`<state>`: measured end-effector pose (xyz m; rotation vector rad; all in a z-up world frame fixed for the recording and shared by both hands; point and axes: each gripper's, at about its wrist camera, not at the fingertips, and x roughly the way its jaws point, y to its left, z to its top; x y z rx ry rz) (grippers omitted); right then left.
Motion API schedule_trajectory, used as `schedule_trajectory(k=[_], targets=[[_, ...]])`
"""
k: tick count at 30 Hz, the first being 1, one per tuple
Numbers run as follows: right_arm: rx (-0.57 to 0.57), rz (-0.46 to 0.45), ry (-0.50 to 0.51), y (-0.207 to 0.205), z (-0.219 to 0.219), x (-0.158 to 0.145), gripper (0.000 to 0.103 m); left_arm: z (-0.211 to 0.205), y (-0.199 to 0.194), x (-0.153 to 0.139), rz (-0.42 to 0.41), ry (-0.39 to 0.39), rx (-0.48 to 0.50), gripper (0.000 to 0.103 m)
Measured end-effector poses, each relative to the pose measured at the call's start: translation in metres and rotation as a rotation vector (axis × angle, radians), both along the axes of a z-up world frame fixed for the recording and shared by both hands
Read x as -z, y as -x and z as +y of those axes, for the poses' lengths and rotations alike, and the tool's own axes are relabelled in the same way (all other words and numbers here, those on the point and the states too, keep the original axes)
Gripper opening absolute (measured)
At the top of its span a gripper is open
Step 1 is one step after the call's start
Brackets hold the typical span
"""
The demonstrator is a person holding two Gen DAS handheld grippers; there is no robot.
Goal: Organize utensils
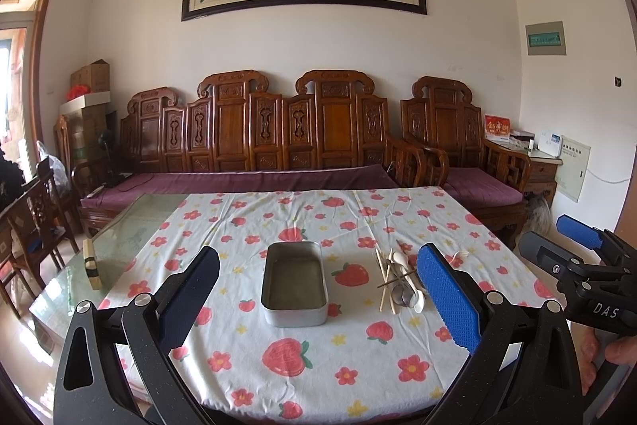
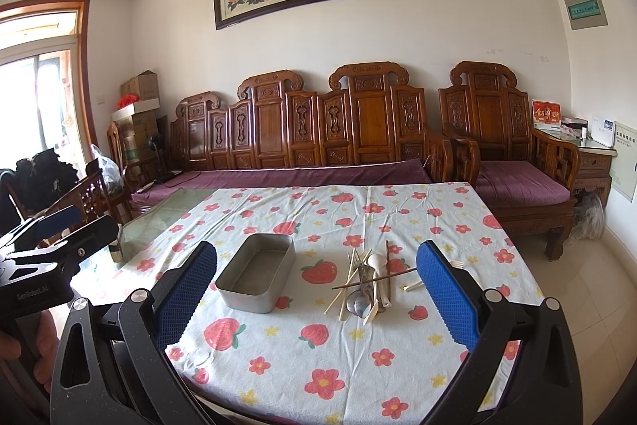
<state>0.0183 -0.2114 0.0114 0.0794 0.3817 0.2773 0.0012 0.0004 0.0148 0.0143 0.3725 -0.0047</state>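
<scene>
An empty metal tin (image 1: pixel 294 283) stands on the strawberry-print tablecloth (image 1: pixel 318 365); it also shows in the right wrist view (image 2: pixel 256 271). To its right lies a pile of utensils (image 1: pixel 400 279): wooden chopsticks, metal spoons and white plastic spoons, seen too in the right wrist view (image 2: pixel 368 283). A small white fork (image 2: pixel 458 263) lies further right. My left gripper (image 1: pixel 318 301) is open and empty, held above the table's near side before the tin. My right gripper (image 2: pixel 316 301) is open and empty, facing the pile; it also shows in the left wrist view (image 1: pixel 577 245).
The cloth covers part of a glass table (image 1: pixel 131 237); a small block (image 1: pixel 92 263) sits on the bare glass at left. A carved wooden sofa (image 1: pixel 254 138) with purple cushions stands behind the table, an armchair (image 1: pixel 469 150) to the right, chairs at left.
</scene>
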Motion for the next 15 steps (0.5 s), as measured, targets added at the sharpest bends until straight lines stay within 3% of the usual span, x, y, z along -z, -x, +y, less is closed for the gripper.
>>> schedule_trajectory(k=[15], targets=[[0.001,0.009,0.005,-0.001,0.002,0.003,0.100,-0.012,0.000,-0.009,0.026,0.001,0.011,0.097]])
